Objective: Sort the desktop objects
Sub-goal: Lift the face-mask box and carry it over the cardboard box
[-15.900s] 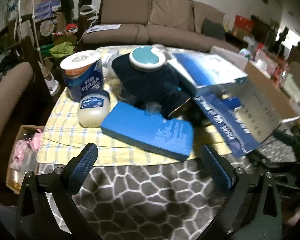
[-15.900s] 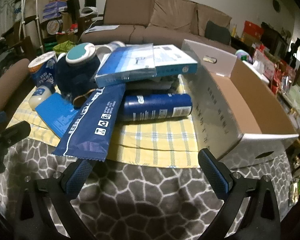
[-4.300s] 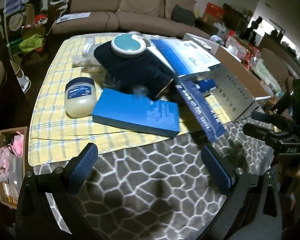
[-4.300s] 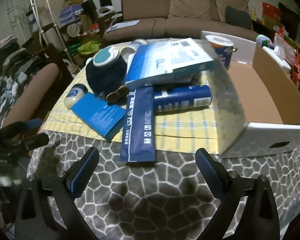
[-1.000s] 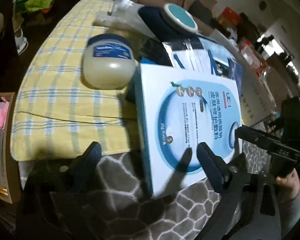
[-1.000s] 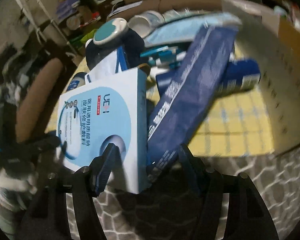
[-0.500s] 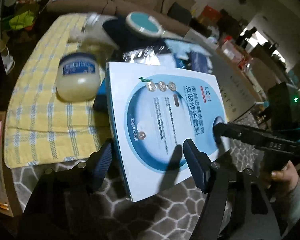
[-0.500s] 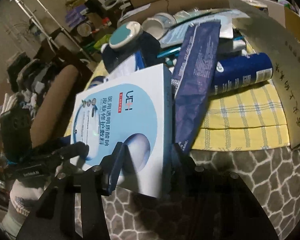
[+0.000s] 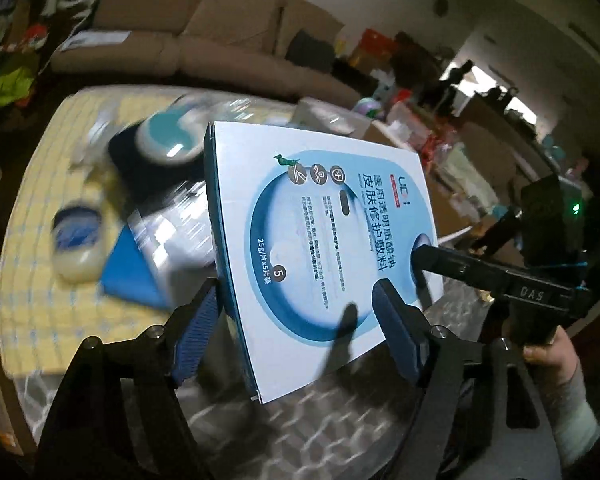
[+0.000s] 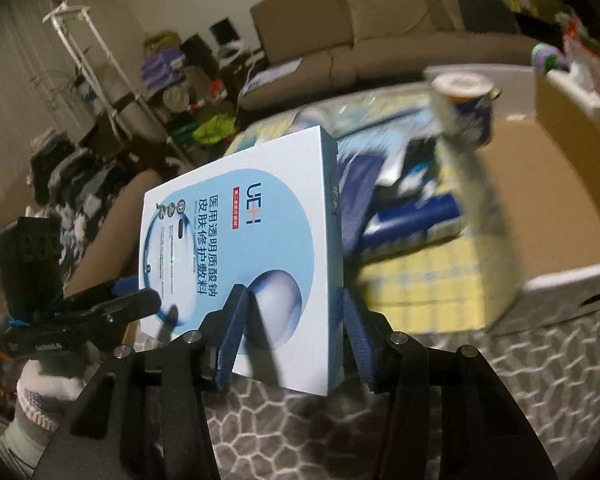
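Note:
A flat light-blue face-mask box (image 9: 324, 240) is held in the air between both grippers, above the table's front edge. My left gripper (image 9: 300, 328) is shut on its near edge. My right gripper (image 10: 292, 332) is shut on the same box (image 10: 240, 248), gripping its lower corner. In the left wrist view the right gripper's finger (image 9: 440, 260) reaches onto the box from the right. Behind lie a petroleum-jelly jar (image 9: 78, 244), a blue box (image 9: 132, 276), a dark bag with a teal lid (image 9: 172, 140) and a blue spray can (image 10: 416, 216).
An open cardboard box (image 10: 540, 216) stands at the right of the table, with a tissue canister (image 10: 464, 100) inside at its back. A yellow checked cloth (image 9: 32, 184) covers the table over a grey patterned cover (image 10: 460, 380). A brown sofa (image 10: 380, 12) is behind.
Both grippers have lifted the mask box higher off the pile and tilted it more upright. The cameras moved, so the table behind is blurred.

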